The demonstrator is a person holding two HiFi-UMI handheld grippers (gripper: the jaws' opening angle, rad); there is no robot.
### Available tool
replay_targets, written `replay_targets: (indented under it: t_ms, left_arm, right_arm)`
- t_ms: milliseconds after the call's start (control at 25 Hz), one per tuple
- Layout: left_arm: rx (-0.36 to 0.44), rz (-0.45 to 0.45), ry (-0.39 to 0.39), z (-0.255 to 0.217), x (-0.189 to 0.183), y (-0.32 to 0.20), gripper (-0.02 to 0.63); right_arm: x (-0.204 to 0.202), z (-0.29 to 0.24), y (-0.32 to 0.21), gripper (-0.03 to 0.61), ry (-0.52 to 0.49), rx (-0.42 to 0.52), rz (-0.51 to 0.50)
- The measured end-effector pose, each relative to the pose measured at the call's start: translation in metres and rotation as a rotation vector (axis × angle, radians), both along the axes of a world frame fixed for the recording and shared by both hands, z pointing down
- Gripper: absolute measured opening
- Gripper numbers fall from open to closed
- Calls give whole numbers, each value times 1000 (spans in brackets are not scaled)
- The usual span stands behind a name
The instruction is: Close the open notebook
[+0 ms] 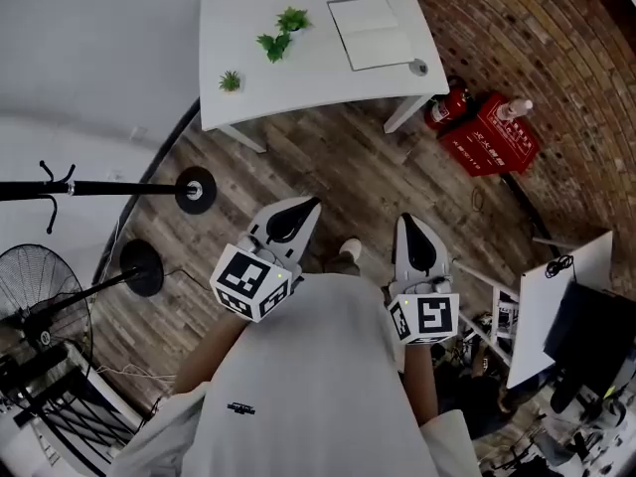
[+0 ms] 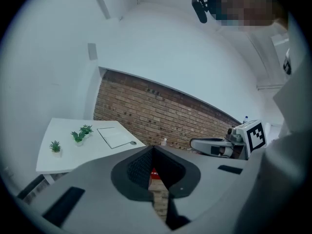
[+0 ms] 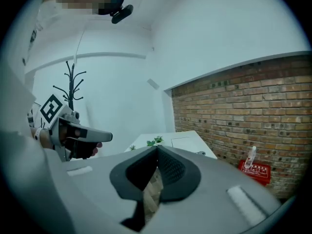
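The person holds both tools close in front of the waist, each tipped slightly downward and aimed ahead. The left gripper (image 1: 310, 207) has its jaws together on nothing, and the right gripper (image 1: 406, 222) has its jaws closed and empty too. A stretch of bare wooden floor (image 1: 328, 167) lies between them and the white worktop (image 1: 248, 78), well apart from both. A coat stand (image 1: 99, 189) and a fan (image 1: 40, 286) stand to the left, and a red extinguisher box (image 1: 494, 134) sits to the right by the brick wall (image 1: 537, 38). On the worktop's far right the notebook (image 1: 370, 32) lies open and flat, with small potted plants (image 1: 281, 33) to its left.
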State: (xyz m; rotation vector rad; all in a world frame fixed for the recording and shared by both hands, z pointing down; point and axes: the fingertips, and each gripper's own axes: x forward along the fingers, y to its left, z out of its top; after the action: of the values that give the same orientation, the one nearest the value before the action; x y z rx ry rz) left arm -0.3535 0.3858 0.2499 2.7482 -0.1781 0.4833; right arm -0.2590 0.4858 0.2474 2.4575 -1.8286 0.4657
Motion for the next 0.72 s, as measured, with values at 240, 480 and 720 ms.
replay_targets:
  t_ms: [240,480,720]
  left_arm:
    - [-12,28,-16,3,30,39,9]
    - [1,3,-46,12,56,67,9]
    - [-3,-55,-35,3,70,59,9]
  right_arm:
    - [29,4,48,-5,-9,10,23]
    - [61,18,84,-5,-28,31,26]
    - [72,8,62,9,-29,51,-65]
